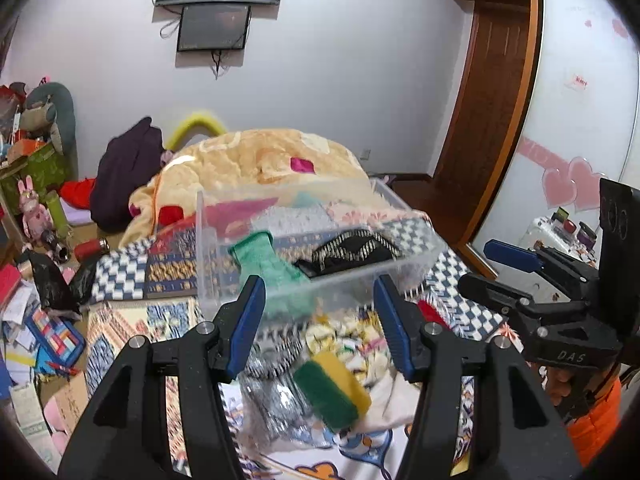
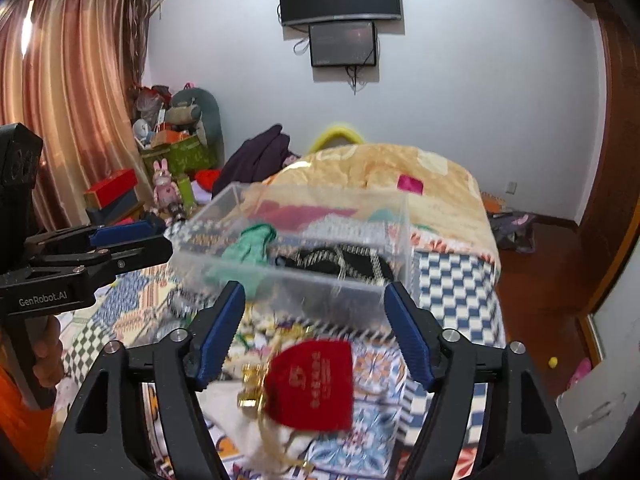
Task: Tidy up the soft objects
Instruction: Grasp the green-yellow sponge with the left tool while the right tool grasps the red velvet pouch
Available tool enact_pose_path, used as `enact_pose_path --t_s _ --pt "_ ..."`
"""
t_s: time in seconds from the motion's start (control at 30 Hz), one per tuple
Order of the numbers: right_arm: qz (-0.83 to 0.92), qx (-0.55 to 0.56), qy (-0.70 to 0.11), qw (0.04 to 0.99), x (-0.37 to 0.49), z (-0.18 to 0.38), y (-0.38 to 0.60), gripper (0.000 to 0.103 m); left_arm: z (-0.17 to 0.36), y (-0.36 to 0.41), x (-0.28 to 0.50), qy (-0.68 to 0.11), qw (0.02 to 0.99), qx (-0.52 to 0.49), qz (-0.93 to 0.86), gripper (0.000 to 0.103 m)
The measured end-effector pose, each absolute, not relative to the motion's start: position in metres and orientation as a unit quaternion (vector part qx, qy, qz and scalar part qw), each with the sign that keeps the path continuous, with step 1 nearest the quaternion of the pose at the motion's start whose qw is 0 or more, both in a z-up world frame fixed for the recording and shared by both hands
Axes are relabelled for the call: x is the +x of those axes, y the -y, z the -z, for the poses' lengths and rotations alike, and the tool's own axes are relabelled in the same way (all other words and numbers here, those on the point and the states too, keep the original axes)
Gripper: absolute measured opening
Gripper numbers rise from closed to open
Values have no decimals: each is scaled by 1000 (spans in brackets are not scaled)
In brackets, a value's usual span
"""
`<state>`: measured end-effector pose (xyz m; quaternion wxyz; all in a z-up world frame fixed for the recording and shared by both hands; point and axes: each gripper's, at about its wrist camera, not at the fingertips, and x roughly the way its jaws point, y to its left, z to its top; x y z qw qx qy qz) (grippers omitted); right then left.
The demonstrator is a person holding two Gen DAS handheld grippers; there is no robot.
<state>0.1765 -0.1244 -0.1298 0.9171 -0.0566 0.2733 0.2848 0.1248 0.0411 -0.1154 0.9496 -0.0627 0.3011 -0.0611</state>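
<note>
1. Left wrist view: the left tool [image 1: 320, 320] has its blue fingers wide apart, with nothing between them.
2. Below them, at 6 o'clock, a green and yellow sponge [image 1: 332, 394] lies on the patterned bed cover [image 1: 120, 276], beside a silver metallic piece [image 1: 272, 396].
3. Toward 12 o'clock stands a clear plastic box [image 1: 308, 248]; inside it are a green cloth [image 1: 264, 256] and a black patterned pouch [image 1: 352, 252].
4. At 3 o'clock the right tool [image 1: 496, 268] shows from the side, fingers apart.
5. Right wrist view: the right tool [image 2: 316, 328] is also spread open and empty.
6. Only this view shows clearly a red velvet pouch [image 2: 312, 384] with gold cord, lying on the bed at 6 o'clock.
7. The box [image 2: 292, 240] stands at 12 o'clock, with the green cloth [image 2: 248, 248] and black pouch [image 2: 340, 260] inside.
8. The left tool [image 2: 132, 240] appears at 9 o'clock; the sponge does not show here.
9. Behind the box lies a beige blanket [image 2: 380, 176].
</note>
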Motion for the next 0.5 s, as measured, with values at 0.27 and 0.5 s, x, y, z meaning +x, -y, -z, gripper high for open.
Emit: enact_pose_path --t_s 0.27,0.5 --pt "-296 -68 -315 900 171 160 117 71 149 -34 117 -337 935 -79 70 56" --pt "-301 -76 -344 886 168 182 113 71 169 -29 113 -360 926 -87 76 56"
